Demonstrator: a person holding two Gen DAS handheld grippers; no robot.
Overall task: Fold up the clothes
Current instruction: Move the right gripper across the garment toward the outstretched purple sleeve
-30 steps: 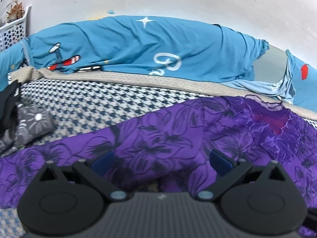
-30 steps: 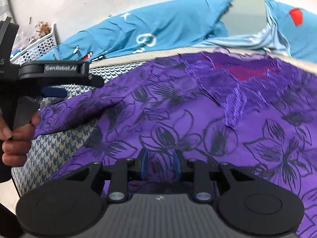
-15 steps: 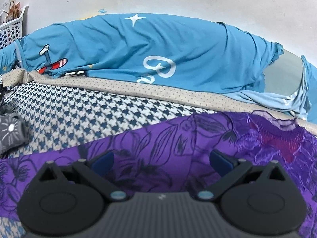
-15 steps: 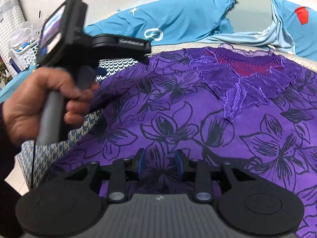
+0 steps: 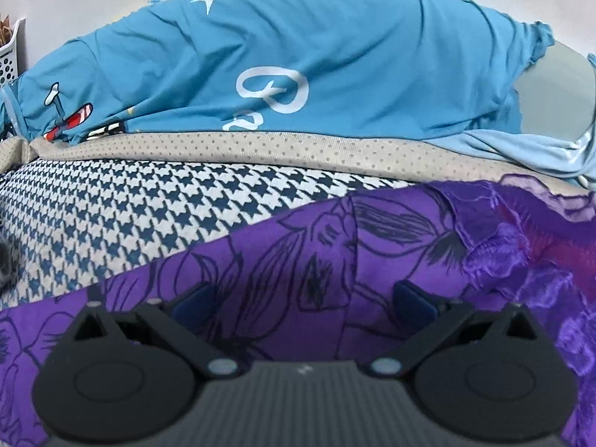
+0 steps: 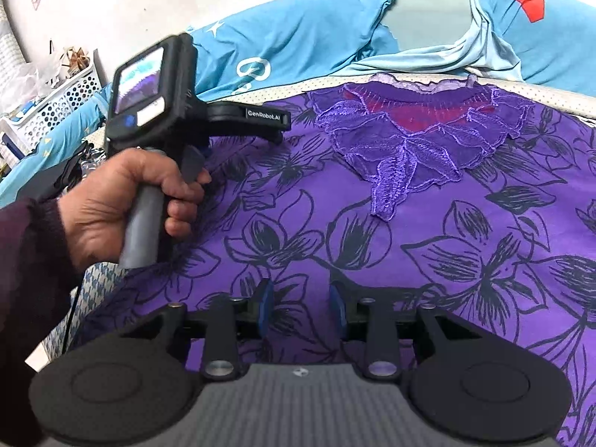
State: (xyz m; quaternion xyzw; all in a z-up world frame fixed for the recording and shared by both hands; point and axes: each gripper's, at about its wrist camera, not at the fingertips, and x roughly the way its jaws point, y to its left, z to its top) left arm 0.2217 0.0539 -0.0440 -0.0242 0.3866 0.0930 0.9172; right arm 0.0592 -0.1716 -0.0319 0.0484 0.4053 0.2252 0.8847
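- Lying spread flat across the houndstooth-covered bed (image 5: 156, 201), the purple floral garment (image 6: 428, 231) shows its lace neckline (image 6: 413, 149) toward the far edge, near a beige dotted border strip (image 5: 260, 149).
- The left tongs (image 5: 301, 300) hang spread wide over the garment's upper left part, the blue pads (image 5: 411, 300) apart with only flat fabric seen between them; nothing is gripped.
- The right tongs (image 6: 301, 311) sit low over the garment's lower middle, pads parted by a moderate gap, released.
- In the right wrist view a hand (image 6: 123, 201) in a dark sleeve grips the left device's handle.
- A blue printed cloth (image 5: 298, 63) is heaped along the wall behind the bed.
- A white perforated basket (image 6: 56, 108) stands at far left.
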